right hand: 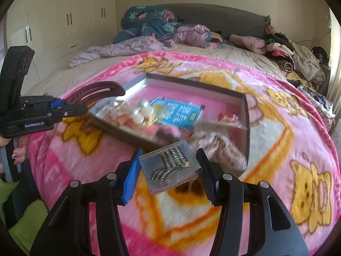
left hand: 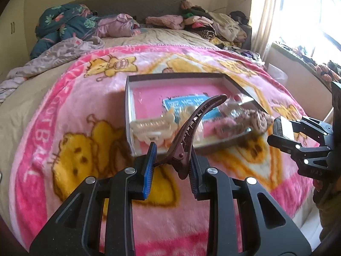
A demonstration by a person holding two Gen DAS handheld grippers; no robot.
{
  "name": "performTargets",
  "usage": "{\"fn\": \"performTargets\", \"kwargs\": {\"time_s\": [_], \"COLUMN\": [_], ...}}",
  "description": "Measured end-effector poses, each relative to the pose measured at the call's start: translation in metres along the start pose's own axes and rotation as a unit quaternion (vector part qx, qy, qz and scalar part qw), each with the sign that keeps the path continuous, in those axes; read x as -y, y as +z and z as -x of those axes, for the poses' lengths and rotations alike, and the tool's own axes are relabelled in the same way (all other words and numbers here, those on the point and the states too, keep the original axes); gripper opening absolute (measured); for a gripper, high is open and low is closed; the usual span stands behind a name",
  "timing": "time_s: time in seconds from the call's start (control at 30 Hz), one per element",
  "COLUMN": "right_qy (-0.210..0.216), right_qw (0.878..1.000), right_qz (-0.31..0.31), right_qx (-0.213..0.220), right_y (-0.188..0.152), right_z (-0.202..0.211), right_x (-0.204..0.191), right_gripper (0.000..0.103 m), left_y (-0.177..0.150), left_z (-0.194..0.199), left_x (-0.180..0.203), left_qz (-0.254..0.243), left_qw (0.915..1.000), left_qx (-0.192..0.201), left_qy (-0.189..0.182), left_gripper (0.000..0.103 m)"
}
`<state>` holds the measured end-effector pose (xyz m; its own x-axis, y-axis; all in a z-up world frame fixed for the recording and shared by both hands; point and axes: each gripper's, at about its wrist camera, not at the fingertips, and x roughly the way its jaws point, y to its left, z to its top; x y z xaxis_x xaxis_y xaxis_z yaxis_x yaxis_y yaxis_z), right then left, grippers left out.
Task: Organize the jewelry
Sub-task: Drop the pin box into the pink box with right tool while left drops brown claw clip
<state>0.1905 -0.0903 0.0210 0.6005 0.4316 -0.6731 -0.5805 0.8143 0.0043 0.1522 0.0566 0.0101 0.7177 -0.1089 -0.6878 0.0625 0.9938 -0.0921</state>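
On the bed, over a pink cartoon-print blanket (left hand: 64, 111), lies an open shallow box (left hand: 170, 77) with dark outer walls and a pink lining — the jewelry and hair items sit inside it. Left gripper (left hand: 173, 160): clenched on the hinge end of a dark maroon hair clip (left hand: 191, 132), pads pressing it from both sides; the clip's curved toothed arm points up and away, toward the box, held clear of the blanket. Right wrist view confirms: same clip (right hand: 96, 92) projects from the left gripper (right hand: 70, 106) beside the box's near-left corner. Right gripper (right hand: 168, 170): grasping a small clear plastic case (right hand: 170, 168) holding rhinestone pieces, one pad on each side wall, case tilted and lifted above the blanket just short of the box's near wall. Box contents, partly motion-blurred: a cream claw clip (left hand: 149, 129) at the near-left, large pearl beads (right hand: 140, 111), a blue printed card (right hand: 179, 113) in the middle, pink and brown items toward the right — cannot tell them apart. Person's hand (right hand: 19, 151) with painted nails grips the left handle. Rumpled bedding and clothing piles (left hand: 202, 23) lie along the headboard; a bright window (left hand: 309, 10) stands to the right.
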Motion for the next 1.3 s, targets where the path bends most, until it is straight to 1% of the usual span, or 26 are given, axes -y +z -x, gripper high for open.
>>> {"fn": "performTargets", "kwargs": {"time_s": [0.17, 0.33, 0.5, 0.7, 0.87, 1.07, 1.3], "right_qy": [-0.012, -0.025, -0.039, -0.048, -0.049, -0.044, -0.03], "right_qw": [1.0, 0.999, 0.999, 0.998, 0.997, 0.997, 0.997], "right_qz": [-0.006, -0.019, -0.03, -0.046, -0.057, -0.062, -0.063], "right_qx": [0.013, 0.016, 0.013, 0.003, -0.007, -0.016, -0.027], "right_y": [0.016, 0.027, 0.031, 0.03, 0.026, 0.022, 0.016], "right_z": [-0.004, -0.014, -0.026, -0.042, -0.056, -0.069, -0.078], "right_x": [0.015, 0.036, 0.054, 0.069, 0.076, 0.082, 0.081], "right_gripper": [0.05, 0.05, 0.05, 0.05, 0.05, 0.05, 0.05], "left_y": [0.015, 0.029, 0.042, 0.052, 0.055, 0.06, 0.064], "left_z": [-0.009, -0.023, -0.039, -0.062, -0.076, -0.087, -0.103], "left_x": [0.0, 0.005, 0.011, 0.019, 0.024, 0.042, 0.056], "left_qz": [0.002, 0.001, 0.002, -0.003, -0.005, -0.023, -0.037], "left_qw": [1.0, 1.0, 0.9999, 0.9998, 0.9995, 0.9989, 0.9979], "left_qx": [0.001, -0.002, -0.007, -0.018, -0.027, -0.034, -0.049], "left_qy": [0.002, -0.002, -0.011, -0.012, -0.016, -0.024, -0.023], "left_gripper": [0.02, 0.02, 0.02, 0.02, 0.02, 0.021, 0.021]}}
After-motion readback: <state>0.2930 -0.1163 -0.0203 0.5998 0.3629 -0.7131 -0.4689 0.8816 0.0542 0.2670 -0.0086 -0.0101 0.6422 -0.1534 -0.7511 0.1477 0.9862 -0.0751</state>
